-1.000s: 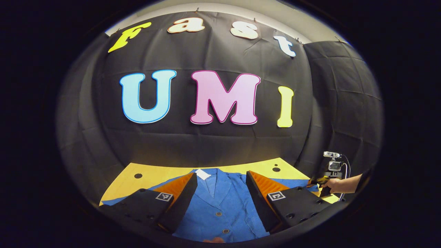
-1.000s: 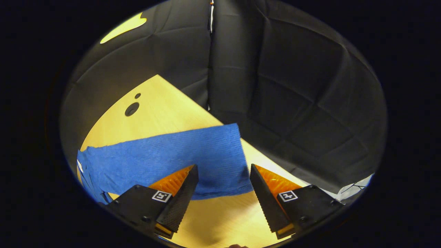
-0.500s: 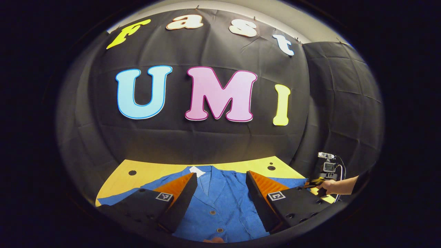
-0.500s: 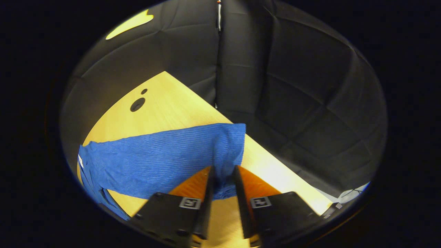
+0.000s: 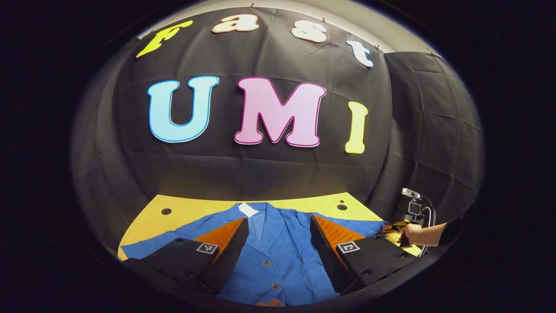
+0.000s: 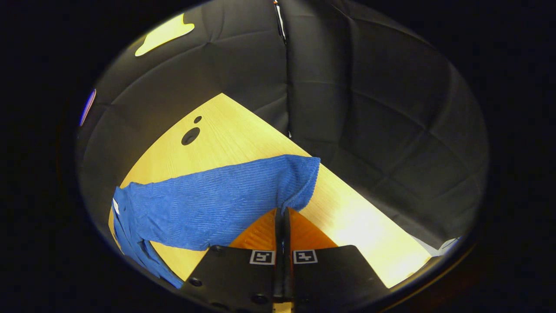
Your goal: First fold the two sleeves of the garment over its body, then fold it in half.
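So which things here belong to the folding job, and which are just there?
Belong to the job:
- blue jacket
- its sleeve, pinched at the cuff by the right gripper
- left gripper, open above the jacket

Just there:
- wooden table
- white neck tag

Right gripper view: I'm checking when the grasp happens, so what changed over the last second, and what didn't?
The right gripper closed: its fingers, apart a second ago, now pinch the cuff edge of the blue sleeve, which puckers and lifts slightly there. The left gripper stayed open above the jacket's front; the jacket's body stayed flat on the table.
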A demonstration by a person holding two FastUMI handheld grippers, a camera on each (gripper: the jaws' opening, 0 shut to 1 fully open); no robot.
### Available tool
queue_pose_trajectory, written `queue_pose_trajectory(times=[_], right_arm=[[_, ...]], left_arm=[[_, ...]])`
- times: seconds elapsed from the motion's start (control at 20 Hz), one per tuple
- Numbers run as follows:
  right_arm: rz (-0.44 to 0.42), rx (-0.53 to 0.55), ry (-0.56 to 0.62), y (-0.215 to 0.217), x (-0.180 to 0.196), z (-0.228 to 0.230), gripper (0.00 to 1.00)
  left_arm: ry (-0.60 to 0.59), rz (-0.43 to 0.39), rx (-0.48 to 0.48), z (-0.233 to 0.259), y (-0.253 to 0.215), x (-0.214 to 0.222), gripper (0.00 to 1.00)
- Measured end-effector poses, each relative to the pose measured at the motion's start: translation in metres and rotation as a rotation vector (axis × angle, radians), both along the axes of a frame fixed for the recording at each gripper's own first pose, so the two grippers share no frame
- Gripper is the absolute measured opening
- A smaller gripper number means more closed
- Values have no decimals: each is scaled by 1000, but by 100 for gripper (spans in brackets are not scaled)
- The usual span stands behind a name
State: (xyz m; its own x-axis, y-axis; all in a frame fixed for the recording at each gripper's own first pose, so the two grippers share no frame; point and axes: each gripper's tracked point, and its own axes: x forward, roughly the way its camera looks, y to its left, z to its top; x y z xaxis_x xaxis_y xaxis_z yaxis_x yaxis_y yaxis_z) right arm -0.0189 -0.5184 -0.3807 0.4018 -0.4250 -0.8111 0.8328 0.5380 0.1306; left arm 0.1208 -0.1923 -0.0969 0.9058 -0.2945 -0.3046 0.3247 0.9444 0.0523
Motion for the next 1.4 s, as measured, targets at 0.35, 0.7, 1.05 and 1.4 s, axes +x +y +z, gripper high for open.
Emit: queue_pose_trajectory(times=[0.35, 0.7, 1.05, 1.4], right_arm=[[26, -18, -205, 30, 44, 65, 1], [337, -7, -351, 199, 186, 128, 1], [659, 55, -349, 426, 268, 122, 1], [840, 27, -205, 560, 254, 74, 61]], left_arm=[[1, 25, -8, 2, 15, -5, 82], [-1, 142, -50, 5, 80, -24, 82], [27, 387, -84, -4, 199, -74, 82], [57, 634, -137, -21, 326, -112, 82]])
